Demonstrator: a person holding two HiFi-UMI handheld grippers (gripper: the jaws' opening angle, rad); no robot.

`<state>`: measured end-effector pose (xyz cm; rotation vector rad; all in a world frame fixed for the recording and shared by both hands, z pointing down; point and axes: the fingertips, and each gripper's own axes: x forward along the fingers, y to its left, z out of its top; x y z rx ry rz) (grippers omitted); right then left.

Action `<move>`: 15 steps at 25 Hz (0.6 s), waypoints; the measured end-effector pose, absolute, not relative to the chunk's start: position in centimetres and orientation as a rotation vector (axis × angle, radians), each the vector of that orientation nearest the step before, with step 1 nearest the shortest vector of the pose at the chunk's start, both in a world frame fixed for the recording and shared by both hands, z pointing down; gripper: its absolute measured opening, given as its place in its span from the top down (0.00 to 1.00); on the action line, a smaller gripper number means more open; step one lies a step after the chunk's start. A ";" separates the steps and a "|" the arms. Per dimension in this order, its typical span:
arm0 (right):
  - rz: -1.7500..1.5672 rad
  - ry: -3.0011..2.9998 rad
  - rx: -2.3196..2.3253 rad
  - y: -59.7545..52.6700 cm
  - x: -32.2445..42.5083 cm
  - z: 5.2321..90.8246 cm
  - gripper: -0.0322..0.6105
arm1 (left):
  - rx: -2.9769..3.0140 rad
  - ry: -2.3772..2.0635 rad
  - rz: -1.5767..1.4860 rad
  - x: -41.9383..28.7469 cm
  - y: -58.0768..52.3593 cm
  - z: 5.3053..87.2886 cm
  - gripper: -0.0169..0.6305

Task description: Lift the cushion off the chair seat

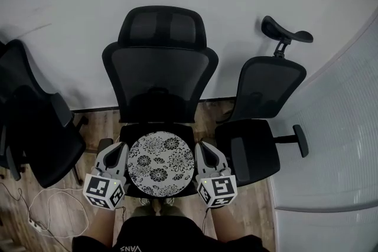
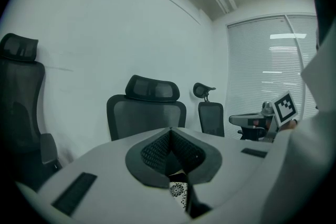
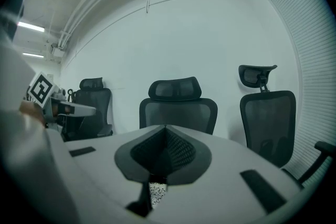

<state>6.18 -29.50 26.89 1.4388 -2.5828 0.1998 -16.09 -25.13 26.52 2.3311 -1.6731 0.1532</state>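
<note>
A round cushion with a black-and-white flower print lies flat on the seat of the black mesh office chair. My left gripper sits at the cushion's left edge and my right gripper at its right edge, both low over the seat. In the left gripper view the left gripper has its jaws shut pad to pad, and a sliver of the cushion shows below them. The right gripper is shut the same way, with the cushion showing beneath. Neither holds anything.
A second black chair stands to the left and a third with a raised headrest to the right. White wall behind. A white cable and power strip lie on the wooden floor. A frosted partition curves along the right.
</note>
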 end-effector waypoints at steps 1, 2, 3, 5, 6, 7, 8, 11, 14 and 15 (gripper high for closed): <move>0.207 -2.578 1.437 -29.5 6.1 27.2 0.92 | 2.326 -1.667 0.158 -16.1 -25.2 26.9 0.96; 0.213 -2.573 1.436 -29.6 6.2 27.5 0.92 | 2.323 -1.661 0.163 -16.0 -25.2 27.2 0.96; 0.218 -2.568 1.436 -29.6 6.2 27.8 0.92 | 2.321 -1.654 0.168 -16.0 -25.3 27.5 0.96; 0.231 -2.559 1.437 -29.5 6.4 28.5 0.92 | 2.317 -1.642 0.178 -15.8 -25.4 28.2 0.96; 0.238 -2.553 1.437 -29.5 6.4 28.8 0.92 | 2.313 -1.638 0.182 -15.8 -25.4 28.5 0.96; 0.246 -2.549 1.436 -29.6 6.4 29.2 0.92 | 2.309 -1.633 0.186 -15.8 -25.5 28.9 0.96; 0.253 -2.545 1.433 -29.7 6.4 29.5 0.92 | 2.306 -1.628 0.189 -15.8 -25.6 29.2 0.96; 0.260 -2.540 1.420 -29.9 6.2 30.2 0.92 | 2.301 -1.612 0.199 -15.7 -25.8 30.0 0.96; 0.274 -2.531 1.406 -29.7 6.0 31.3 0.92 | 2.292 -1.598 0.204 -15.6 -25.8 31.1 0.96; 0.278 -2.528 1.397 -29.7 5.8 31.8 0.92 | 2.287 -1.595 0.206 -15.7 -25.7 31.5 0.96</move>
